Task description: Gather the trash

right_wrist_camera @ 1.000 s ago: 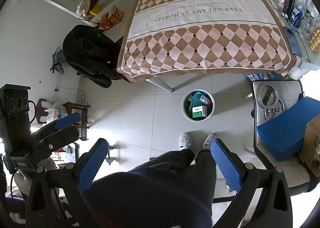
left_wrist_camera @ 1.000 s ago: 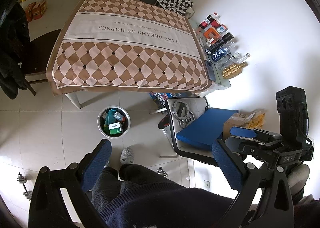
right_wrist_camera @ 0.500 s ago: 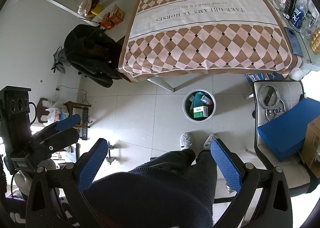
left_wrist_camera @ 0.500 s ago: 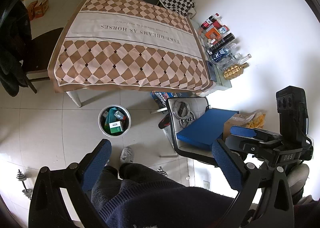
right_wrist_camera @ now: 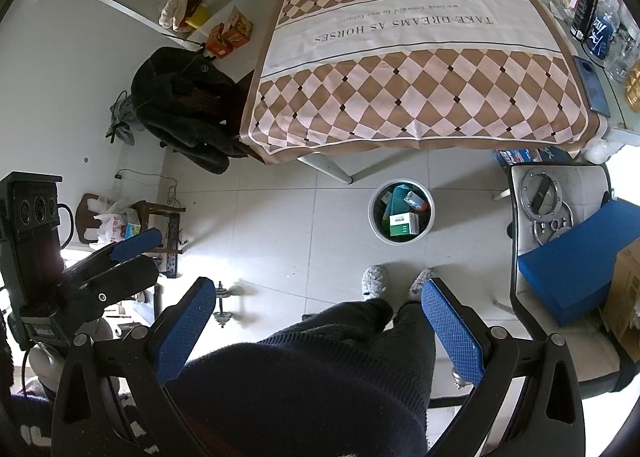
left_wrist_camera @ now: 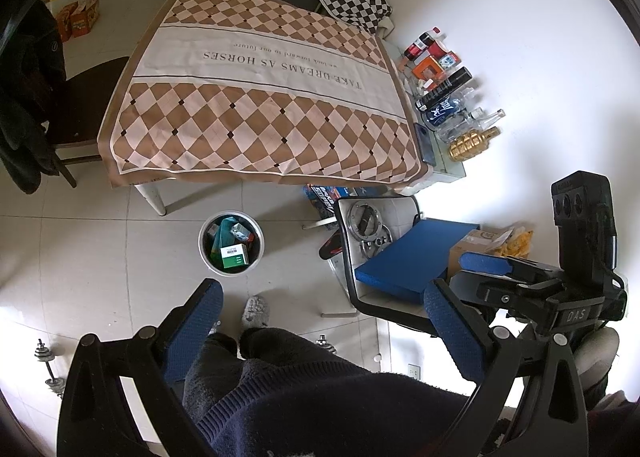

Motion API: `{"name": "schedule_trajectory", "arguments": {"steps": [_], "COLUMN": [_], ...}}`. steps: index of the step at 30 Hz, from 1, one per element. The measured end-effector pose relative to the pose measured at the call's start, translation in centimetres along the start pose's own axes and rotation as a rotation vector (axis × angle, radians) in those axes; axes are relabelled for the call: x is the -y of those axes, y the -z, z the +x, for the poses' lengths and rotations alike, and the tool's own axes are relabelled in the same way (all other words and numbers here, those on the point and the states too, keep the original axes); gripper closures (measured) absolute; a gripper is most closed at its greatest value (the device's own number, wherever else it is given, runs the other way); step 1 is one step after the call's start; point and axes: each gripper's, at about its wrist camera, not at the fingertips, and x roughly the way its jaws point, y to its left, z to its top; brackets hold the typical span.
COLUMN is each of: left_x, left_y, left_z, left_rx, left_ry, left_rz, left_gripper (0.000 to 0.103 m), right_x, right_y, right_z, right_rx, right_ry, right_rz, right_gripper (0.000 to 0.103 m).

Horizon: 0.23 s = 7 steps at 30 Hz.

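A round white trash bin (left_wrist_camera: pixel 231 243) stands on the tiled floor in front of the table; it shows in the right wrist view too (right_wrist_camera: pixel 401 211). It holds several boxes and wrappers, among them a green and white box (left_wrist_camera: pixel 234 256). My left gripper (left_wrist_camera: pixel 324 331) is open and empty, held high above the floor over the person's legs. My right gripper (right_wrist_camera: pixel 320 331) is open and empty at the same height. The right gripper also shows at the right of the left wrist view (left_wrist_camera: pixel 520 277), and the left gripper at the left of the right wrist view (right_wrist_camera: pixel 120 257).
A table with a brown checked cloth (left_wrist_camera: pixel 260 105) stands behind the bin. Bottles and cans (left_wrist_camera: pixel 448 97) line its wall side. A chair (left_wrist_camera: pixel 384 257) with a blue box and metal rings is at right. A dark coat hangs on a chair (right_wrist_camera: pixel 180 109) at left. Dumbbells (right_wrist_camera: pixel 222 305) lie on the floor.
Both views drift slightly; the table and bin shift a little. Both grippers stay open and empty.
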Motion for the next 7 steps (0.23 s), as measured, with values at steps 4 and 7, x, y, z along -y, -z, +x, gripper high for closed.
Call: {"name": "schedule_trajectory", "arguments": {"steps": [4,7], "left_x": [-0.15,-0.22], "left_y": [-0.04,-0.13], "left_z": [-0.03,-0.03], "left_rx": [0.001,-0.001], "left_ry": [-0.002,0.0], "left_rz": [-0.001,-0.002], "left_gripper": [0.0,0.0], "right_x": [-0.18,-0.18], "right_y": [-0.23,-0.26], "right_z": [0.11,0.11], "right_rx": [-0.003,-0.006], "right_ry": [-0.002,-0.005], "right_rz": [-0.006,-0.007], "right_gripper": [0.0,0.0]}}
